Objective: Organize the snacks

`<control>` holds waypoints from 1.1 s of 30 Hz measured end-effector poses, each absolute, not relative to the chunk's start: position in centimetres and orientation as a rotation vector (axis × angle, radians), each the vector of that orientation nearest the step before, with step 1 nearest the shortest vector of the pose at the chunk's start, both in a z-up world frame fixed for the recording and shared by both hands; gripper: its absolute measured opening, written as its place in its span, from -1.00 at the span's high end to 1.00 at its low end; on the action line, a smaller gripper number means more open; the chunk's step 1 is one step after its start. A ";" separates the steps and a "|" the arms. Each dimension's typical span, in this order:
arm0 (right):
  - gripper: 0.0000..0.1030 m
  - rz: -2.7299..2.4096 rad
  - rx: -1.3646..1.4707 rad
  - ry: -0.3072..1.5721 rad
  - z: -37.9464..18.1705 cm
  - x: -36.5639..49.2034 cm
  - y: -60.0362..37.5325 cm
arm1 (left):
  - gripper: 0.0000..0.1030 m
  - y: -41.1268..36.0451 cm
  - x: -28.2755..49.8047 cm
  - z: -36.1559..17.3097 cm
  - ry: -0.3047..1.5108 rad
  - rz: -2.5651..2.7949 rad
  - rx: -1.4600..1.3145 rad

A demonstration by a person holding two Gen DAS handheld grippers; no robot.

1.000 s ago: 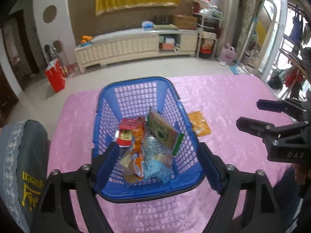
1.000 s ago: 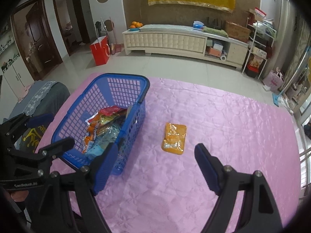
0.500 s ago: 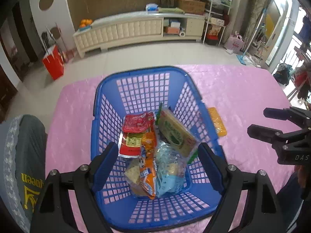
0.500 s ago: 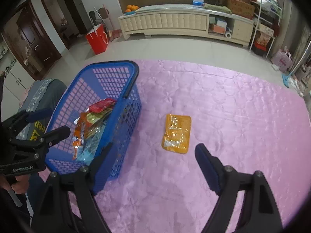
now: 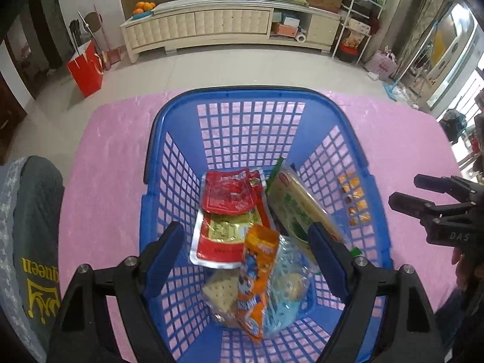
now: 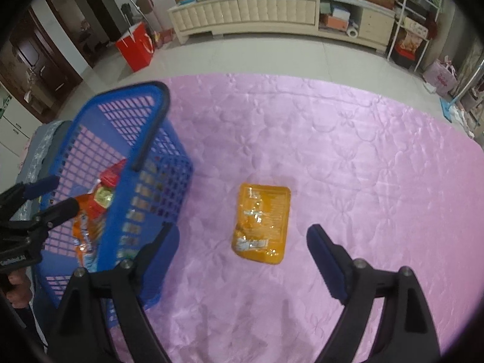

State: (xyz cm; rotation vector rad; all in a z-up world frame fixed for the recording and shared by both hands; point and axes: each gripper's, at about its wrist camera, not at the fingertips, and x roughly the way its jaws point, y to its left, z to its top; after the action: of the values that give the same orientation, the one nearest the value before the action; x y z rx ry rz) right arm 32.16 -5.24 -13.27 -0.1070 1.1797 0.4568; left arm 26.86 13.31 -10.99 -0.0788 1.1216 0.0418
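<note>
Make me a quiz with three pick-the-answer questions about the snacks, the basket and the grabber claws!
1. Where is the orange snack packet?
A. Inside the basket
B. On the pink cloth beside the basket
C. Held by a gripper

2. What colour is the basket?
A. Blue
B. Green
C. White

3. How are the right gripper jaws?
A. Clamped on the packet
B. Shut with nothing inside
C. Open, holding nothing

Answers:
1 B: the right wrist view shows the packet lying flat on the pink cloth, outside the basket wall.
2 A: its lattice walls and rim are blue in both views.
3 C: the two blue fingers stand wide apart above the packet and do not touch it.

The left gripper is open too, over the snacks in the basket.
</note>
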 end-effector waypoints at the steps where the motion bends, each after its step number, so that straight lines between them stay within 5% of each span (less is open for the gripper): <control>1: -0.73 0.456 -0.106 1.188 -13.6 32.5 -5.2 | -0.60 13.2 27.2 -11.2 1.128 0.046 -0.073; 20: -0.73 0.421 -0.111 1.308 -21.3 36.3 -4.2 | -0.60 12.5 29.8 -13.6 1.172 0.099 0.052; 24: -0.24 0.391 -0.222 1.242 -21.3 35.4 -3.4 | -0.60 12.7 29.8 -13.5 1.173 0.078 0.028; 33: 0.43 0.441 -0.217 1.223 -21.4 34.5 -4.9 | -0.60 12.7 29.7 -13.7 1.163 0.083 0.035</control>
State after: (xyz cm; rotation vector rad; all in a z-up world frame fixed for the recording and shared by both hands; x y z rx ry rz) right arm 34.49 -4.88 -21.37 -0.2174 1.2229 0.4406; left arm 29.68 12.70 -13.69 0.0350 1.1630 0.0825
